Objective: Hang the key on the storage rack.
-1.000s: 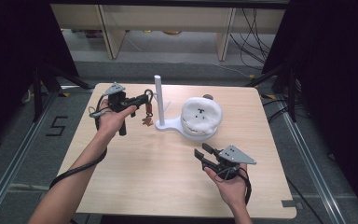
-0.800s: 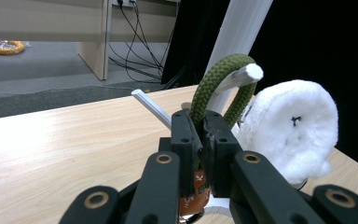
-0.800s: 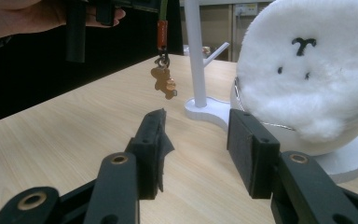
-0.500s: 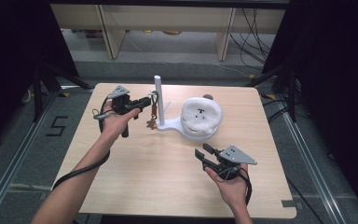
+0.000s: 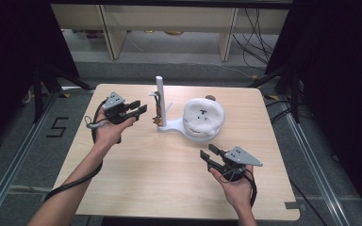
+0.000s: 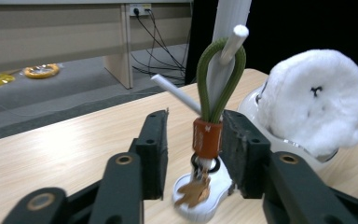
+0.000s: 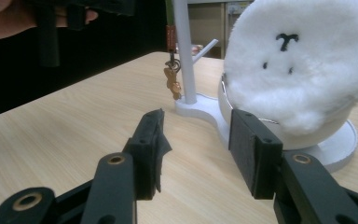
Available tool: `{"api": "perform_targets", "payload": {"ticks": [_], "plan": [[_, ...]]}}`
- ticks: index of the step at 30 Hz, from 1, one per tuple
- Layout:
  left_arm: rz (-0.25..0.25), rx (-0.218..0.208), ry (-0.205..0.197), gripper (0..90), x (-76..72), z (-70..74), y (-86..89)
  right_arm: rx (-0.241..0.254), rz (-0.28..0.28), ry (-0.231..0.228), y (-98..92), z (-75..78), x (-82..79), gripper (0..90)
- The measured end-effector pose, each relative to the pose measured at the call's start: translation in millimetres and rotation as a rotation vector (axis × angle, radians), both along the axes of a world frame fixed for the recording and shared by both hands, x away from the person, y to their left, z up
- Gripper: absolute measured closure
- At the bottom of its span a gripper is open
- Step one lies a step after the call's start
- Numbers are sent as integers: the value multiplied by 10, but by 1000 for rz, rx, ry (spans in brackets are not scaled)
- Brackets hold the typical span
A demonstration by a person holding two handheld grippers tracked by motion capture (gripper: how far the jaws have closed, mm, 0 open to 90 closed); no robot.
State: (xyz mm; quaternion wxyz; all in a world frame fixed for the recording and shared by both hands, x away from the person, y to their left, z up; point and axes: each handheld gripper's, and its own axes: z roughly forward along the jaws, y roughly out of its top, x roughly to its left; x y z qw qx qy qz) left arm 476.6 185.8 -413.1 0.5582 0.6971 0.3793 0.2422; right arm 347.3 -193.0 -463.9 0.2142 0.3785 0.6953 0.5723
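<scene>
**Inspector:** Keychain position, please.

**Operator:** Olive-green cord loop with an orange-brown collar and a small bronze charm (image 6: 208, 140) hangs from a peg on the white plastic stand (image 5: 160, 101), near the back of the light wooden tabletop (image 5: 136, 179). The charm dangles just above the stand's base.

**Inspector:** Your left claw?

**Operator:** My left claw (image 6: 193, 149) has just been opening. The collar sits between the jaws, close against the right-hand pad; I cannot tell whether it still touches. The other pad stands clear. In the high view the left claw (image 5: 139, 109) is level, just beside the post.

**Inspector:** Right claw?

**Operator:** My right claw (image 5: 209, 157) is released and grasping nothing, low over the front of the tabletop, well apart from the stand.

**Inspector:** Other items?

**Operator:** One fluffy white round plush with a small stitched black face (image 5: 203, 117) sits in the stand's dish, beside the post.
</scene>
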Motion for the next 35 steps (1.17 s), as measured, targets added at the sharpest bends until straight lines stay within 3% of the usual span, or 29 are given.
{"api": "perform_targets", "payload": {"ticks": [1, 6, 7, 8, 10, 11, 14, 15, 19, 21, 22, 23, 24, 26, 27, 29, 30, 32, 33, 34, 35], "plan": [[6, 5, -4, 561, -40, -4, 32, -20, -16, -3, -25, 8, -4, 555], [30, 34, -32, 496, -263, -55, 181, -3, -34, 19, -85, 10, 7, 546], [35, 36, -36, 485, -310, -75, 213, -2, -34, 3, -99, -1, 23, 545], [57, 29, -19, 477, -379, -95, 241, -3, -44, 1, -113, -6, 27, 543], [54, 37, -42, 464, -460, -151, 308, -4, -65, 30, -135, -12, 10, 540], [63, 43, -43, 457, -514, -186, 343, -11, -50, 5, -161, -27, 39, 538], [88, 47, -31, 418, -682, -348, 416, -18, -80, 17, -215, -68, 48, 534], [94, 41, -39, 406, -731, -414, 441, -8, -79, 45, -222, -82, 34, 531], [137, 47, -20, 374, -965, -656, 553, -34, -104, 44, -312, -182, 60, 522], [157, 41, -15, 364, -1066, -783, 577, -13, -111, 79, -329, -218, 47, 520], [168, 51, -14, 359, -1119, -840, 582, -33, -120, 58, -353, -251, 66, 519], [171, 58, -24, 357, -1161, -898, 580, -22, -115, 73, -365, -274, 70, 517], [174, 61, -37, 354, -1193, -954, 573, -27, -133, 103, -370, -285, 49, 514], [185, 51, -33, 348, -1249, -1018, 564, -36, -129, 71, -398, -341, 92, 509], [186, 45, -29, 344, -1264, -1034, 557, -16, -135, 118, -386, -341, 58, 503], [188, 45, -35, 336, -1288, -1057, 545, -36, -145, 83, -410, -382, 82, 480], [185, 43, -53, 335, -1287, -1076, 541, -30, -142, 87, -409, -392, 79, 471], [190, 57, -49, 332, -1307, -1093, 546, -58, -166, 78, -438, -410, 78, 455], [191, 63, -48, 331, -1311, -1101, 551, -45, -171, 84, -439, -418, 72, 449], [191, 58, -52, 329, -1312, -1103, 555, -36, -192, 116, -435, -419, 40, 445], [193, 58, -55, 328, -1312, -1103, 559, -45, -184, 86, -460, -439, 69, 441]]}}
